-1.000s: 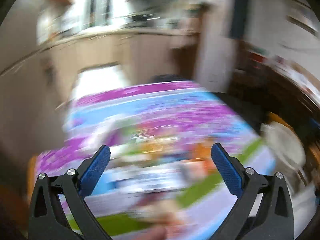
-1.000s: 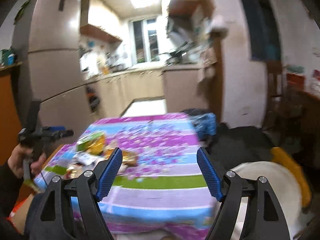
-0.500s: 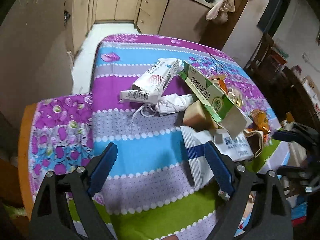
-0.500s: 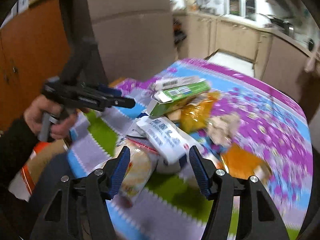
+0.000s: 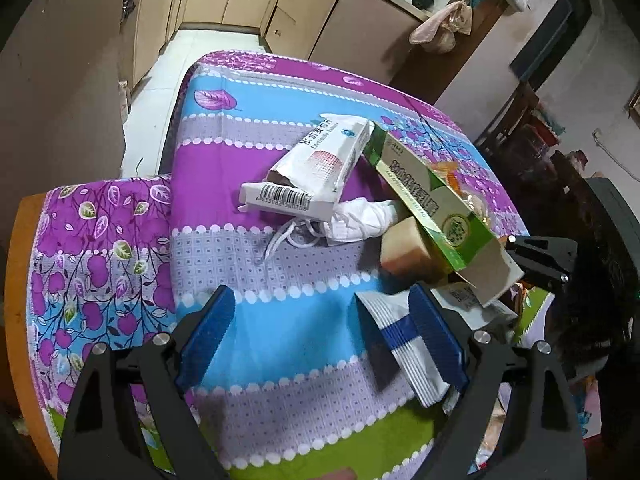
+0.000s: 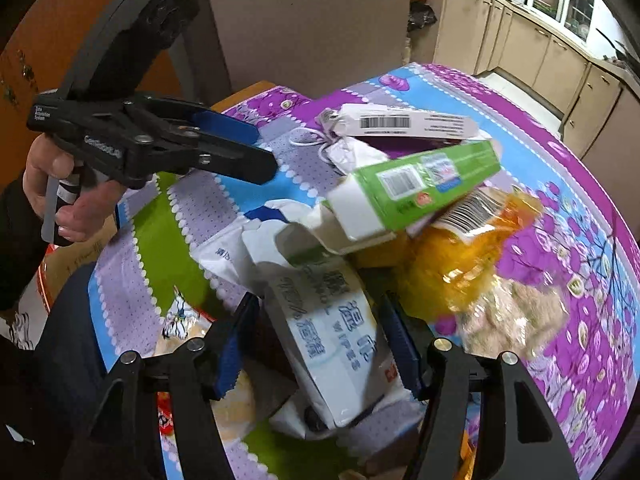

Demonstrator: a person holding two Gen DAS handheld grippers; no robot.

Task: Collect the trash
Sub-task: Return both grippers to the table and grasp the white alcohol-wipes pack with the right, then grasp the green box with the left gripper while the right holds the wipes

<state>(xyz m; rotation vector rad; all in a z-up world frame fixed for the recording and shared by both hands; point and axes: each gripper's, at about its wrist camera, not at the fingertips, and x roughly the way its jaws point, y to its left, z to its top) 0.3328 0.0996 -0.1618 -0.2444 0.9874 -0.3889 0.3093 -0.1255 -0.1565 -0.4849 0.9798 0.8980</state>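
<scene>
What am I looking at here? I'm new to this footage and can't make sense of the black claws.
No robot: a person holds a trigger-operated gripper in each hand, each carrying a fisheye camera looking along its fingers. The left view shows the left gripper open over a flowered tablecloth. The right view shows the right gripper closing around a white wipes pack, not yet clearly pinched. Also lying there: a green carton, a white box and an orange wrapper.
</scene>
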